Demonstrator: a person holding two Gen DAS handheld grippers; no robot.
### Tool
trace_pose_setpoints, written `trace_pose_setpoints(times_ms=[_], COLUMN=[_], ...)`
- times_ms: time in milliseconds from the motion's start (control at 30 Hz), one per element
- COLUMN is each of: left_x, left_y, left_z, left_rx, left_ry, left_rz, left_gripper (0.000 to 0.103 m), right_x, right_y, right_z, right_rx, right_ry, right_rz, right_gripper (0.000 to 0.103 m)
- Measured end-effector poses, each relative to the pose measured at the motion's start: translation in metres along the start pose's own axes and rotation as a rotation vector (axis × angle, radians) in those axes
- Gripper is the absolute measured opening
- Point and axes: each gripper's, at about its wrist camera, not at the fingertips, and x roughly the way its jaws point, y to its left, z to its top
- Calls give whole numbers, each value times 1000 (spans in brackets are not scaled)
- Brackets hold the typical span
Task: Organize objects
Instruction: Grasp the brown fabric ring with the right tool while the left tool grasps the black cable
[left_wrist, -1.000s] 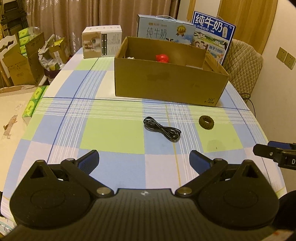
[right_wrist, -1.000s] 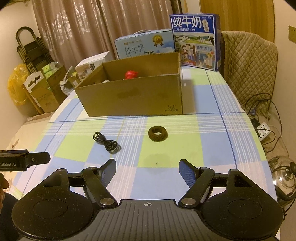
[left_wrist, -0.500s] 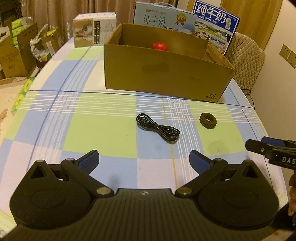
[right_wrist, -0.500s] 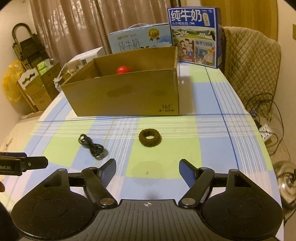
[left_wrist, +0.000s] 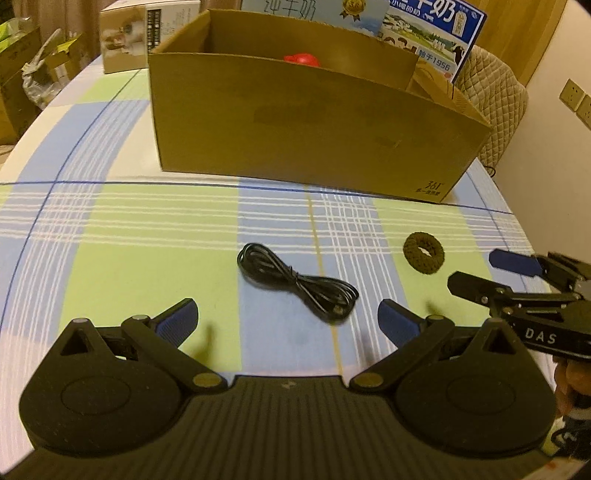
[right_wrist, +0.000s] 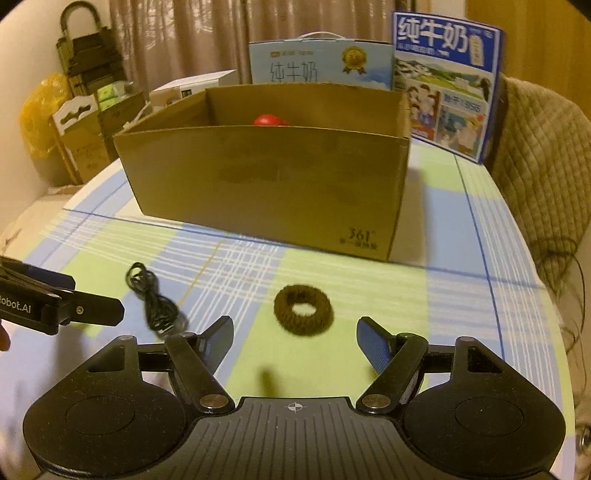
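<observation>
Cable and scrunchie are the two loose bits left on the table, and each gripper is lined up on one of them. Left gripper is spread wide with nothing in it, blue pads either side of the cable's near end, so my guess is it's set for a straight scoop at the bundle. Right gripper is just as wide and empty, with the scrunchie sitting just ahead of the gap between its fingers, pretty much centred. Makes sense to split it that way since the cable lies to the left and the scrunchie to the right, so neither arm has to cross. Cable is thin, black, loosely coiled into a long skinny bundle with a loop at the far end, looks floppy, could slip if only one strand gets pinched. Scrunchie is a dark brown fuzzy ring lying flat, soft, should squash easily. Both rest on the checked tablecloth in front of the cardboard box, which is open on top with something red already inside, so that's presumably where they go.
</observation>
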Motion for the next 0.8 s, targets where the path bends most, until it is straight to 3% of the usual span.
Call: trace_pose_setpoints(times_ms=[500, 667, 800], left_x=[39, 43, 44], left_y=[7, 5, 5], left_z=[2, 5, 8], left_rx=[-1, -16, -25], left_ry=[27, 11, 2], left_rz=[-44, -53, -60], left_gripper=[102, 101, 94], right_x=[64, 65, 59], right_y=[-8, -7, -11], right_z=[11, 16, 18], right_rx=[-47, -33, 28], right_ry=[78, 96, 111], right_rz=[3, -31, -51], right_gripper=[50, 17, 16])
